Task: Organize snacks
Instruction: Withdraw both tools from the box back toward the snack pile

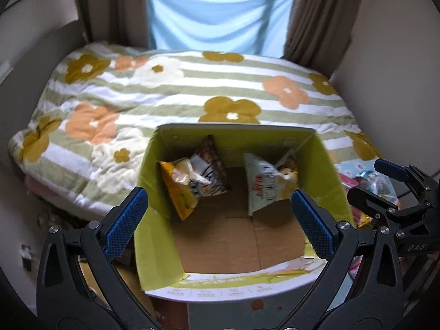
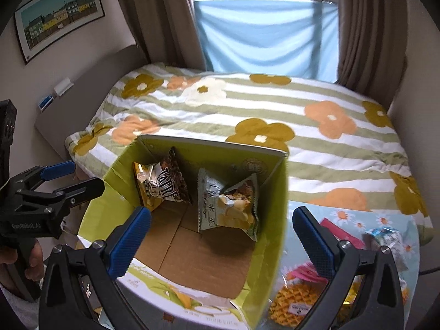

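Observation:
An open green cardboard box [image 1: 154, 236] [image 2: 272, 247] stands in front of the bed with snack bags upright against its far wall. A yellow bag [image 1: 178, 189] [image 2: 143, 184] and a dark striped bag [image 1: 211, 165] [image 2: 170, 181] lean at the left; a pale chips bag [image 1: 266, 184] [image 2: 228, 206] stands at the right. My left gripper [image 1: 220, 209] [image 2: 71, 178] hovers open over the box, empty. My right gripper [image 2: 222, 231] [image 1: 368, 184] is open too, over the box's right side. Loose snacks, a waffle pack [image 2: 291, 302] and a pink packet [image 2: 341, 233], lie to the box's right.
A bed with a floral striped quilt [image 1: 192, 88] [image 2: 275, 101] fills the space behind the box. Brown curtains [image 2: 365, 27] and a blue cloth [image 2: 266, 33] hang at the window beyond. A framed picture [image 2: 57, 19] is on the left wall. A person's hand [image 2: 33, 258] holds the left gripper's handle.

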A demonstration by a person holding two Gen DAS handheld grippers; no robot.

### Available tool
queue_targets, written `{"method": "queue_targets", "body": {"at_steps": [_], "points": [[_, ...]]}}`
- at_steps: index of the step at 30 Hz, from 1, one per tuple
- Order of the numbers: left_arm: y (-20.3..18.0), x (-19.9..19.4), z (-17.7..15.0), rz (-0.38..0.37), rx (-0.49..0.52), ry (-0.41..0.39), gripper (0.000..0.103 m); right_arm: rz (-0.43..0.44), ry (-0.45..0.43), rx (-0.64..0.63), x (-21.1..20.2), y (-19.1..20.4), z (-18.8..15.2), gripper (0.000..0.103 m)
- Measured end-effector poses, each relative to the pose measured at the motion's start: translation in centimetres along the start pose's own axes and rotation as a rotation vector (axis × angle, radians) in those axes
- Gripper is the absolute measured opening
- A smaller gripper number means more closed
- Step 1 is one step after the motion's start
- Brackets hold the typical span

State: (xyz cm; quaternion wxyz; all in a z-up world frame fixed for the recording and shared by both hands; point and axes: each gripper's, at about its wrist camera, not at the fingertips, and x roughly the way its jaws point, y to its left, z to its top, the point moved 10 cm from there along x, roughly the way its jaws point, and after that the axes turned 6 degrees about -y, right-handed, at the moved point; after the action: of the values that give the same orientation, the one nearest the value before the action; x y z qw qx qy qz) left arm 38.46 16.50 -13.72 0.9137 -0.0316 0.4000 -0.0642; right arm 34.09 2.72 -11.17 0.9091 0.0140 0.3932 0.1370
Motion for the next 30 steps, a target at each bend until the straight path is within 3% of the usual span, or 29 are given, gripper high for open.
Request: {"method": "queue_targets", "body": {"at_steps": [8, 17, 25, 30], "points": [[-5.2, -1.7, -0.4, -0.089, 0.051, -0.02, 0.103, -0.081, -0.03, 0.058, -4.5, -3.9, -1.5, 0.103], [-14.3, -2.4, -2.6, -0.145, 0.073, -0.015, 0.103, -0.178, -0.057, 0.125, -10.2, -12.8, -4.7, 0.103], [-24.4, -1.0, -4.8, -0.163, 0.09, 0.012, 0.103, -0.193, -0.017, 0.184, -13.1, -20.7, -8.7, 0.103], [-29.7, 1.1, -6.2, -0.135, 0.113, 0.038, 0.103, -0.168, 0.032, 0.224, -13.1, -24.8, -11.3, 0.103]]}}
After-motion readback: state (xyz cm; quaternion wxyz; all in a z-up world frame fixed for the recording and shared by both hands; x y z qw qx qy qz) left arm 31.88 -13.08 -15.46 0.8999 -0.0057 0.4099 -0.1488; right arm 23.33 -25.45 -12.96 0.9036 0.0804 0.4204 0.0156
